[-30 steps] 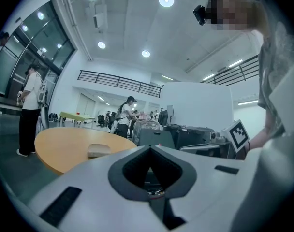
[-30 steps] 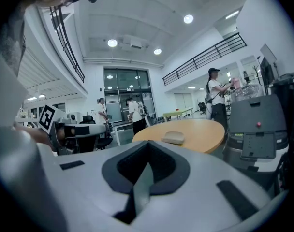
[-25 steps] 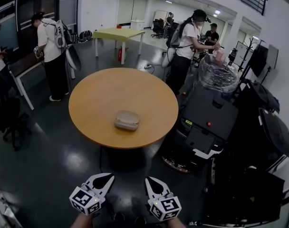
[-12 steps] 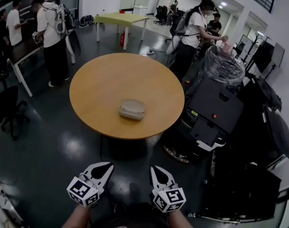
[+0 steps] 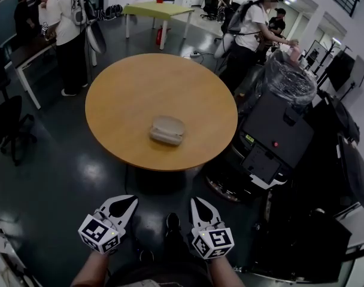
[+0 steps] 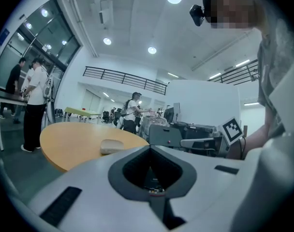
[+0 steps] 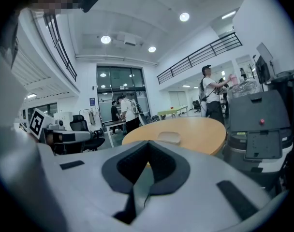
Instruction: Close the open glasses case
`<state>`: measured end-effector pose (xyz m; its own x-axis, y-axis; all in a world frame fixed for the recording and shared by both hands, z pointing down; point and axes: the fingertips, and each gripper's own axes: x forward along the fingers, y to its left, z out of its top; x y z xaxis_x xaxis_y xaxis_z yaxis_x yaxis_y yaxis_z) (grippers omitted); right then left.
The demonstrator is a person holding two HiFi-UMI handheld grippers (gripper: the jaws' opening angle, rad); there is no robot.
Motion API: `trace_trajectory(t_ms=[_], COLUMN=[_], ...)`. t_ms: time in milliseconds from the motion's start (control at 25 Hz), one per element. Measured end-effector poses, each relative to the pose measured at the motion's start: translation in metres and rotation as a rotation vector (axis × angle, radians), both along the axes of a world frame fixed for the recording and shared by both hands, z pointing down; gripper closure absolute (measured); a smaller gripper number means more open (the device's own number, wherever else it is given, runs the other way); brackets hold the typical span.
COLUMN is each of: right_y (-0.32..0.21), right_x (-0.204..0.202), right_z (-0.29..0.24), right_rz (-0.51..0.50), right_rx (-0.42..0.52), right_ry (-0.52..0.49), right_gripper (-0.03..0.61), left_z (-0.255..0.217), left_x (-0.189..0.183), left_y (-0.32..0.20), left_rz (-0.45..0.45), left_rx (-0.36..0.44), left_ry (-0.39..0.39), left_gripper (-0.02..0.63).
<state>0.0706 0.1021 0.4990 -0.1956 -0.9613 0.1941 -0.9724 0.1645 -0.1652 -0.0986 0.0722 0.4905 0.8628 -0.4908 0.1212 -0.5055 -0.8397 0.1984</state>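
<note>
A beige glasses case [image 5: 167, 130] lies on the round wooden table [image 5: 122, 94], toward its near edge; its lid looks slightly raised, though it is too small to be sure. Both grippers hang low over the dark floor, well short of the table. My left gripper [image 5: 133, 198] is shut and holds nothing. My right gripper [image 5: 196, 200] is shut and empty as well. In the left gripper view the case [image 6: 111, 146] shows beyond the closed jaws [image 6: 149, 147]. The right gripper view has the case [image 7: 169, 137] ahead of its jaws [image 7: 148, 141].
A black cart with a screen [image 5: 272, 142] stands close to the table's right side, a plastic-wrapped bundle [image 5: 284, 79] behind it. People stand at the far left [image 5: 65, 23] and far right [image 5: 248, 28]. A green table [image 5: 152, 9] is at the back, a black chair [image 5: 8, 130] left.
The table and case have shifted lower and nearer in the head view as the view moved forward. Both grippers stay low and shut, slightly further apart.
</note>
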Motion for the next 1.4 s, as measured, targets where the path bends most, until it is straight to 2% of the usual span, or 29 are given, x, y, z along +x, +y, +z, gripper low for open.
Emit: trace_trajectory(t_ms=[200,400,680,840,1040,1240,1400], right_y=[-0.050,-0.109,-0.167,-0.200,-0.234,-0.254,-0.279], right_x=[0.027,0.071,0.132,0.159,0.165,0.154,0.153], right_z=[0.000,-0.010,-0.015,-0.014,-0.011,-0.001,0.005], right_rz=[-0.034,-0.057,-0.097,-0.125,-0.154,-0.166,-0.138], right_rx=[0.007,0.024,0.036,0.034,0.029,-0.008,-0.030], right_ry=[-0.031,-0.049,-0.080,-0.085,-0.094,-0.091,-0.070], right_gripper=[0.589,0.589,0.589,0.589,0.589,0.589,0.589], left_z=[0.002,-0.007,-0.008,-0.009,-0.007,0.004,0.016], left_x=[0.020,0.056,0.109,0.128,0.136,0.124,0.118], left_y=[-0.038,-0.086,-0.140,-0.168,-0.192,-0.220,-0.256], left_rz=[-0.047,-0.073,-0.124,-0.174,-0.196,-0.212,-0.187], left_rx=[-0.010,0.015,0.004,0.002,0.005,-0.022,-0.044], left_ry=[-0.021,-0.056,-0.081,-0.089,-0.114,-0.131,-0.131], left_gripper=[0.607,0.607,0.607,0.607,0.607,0.607,0.607])
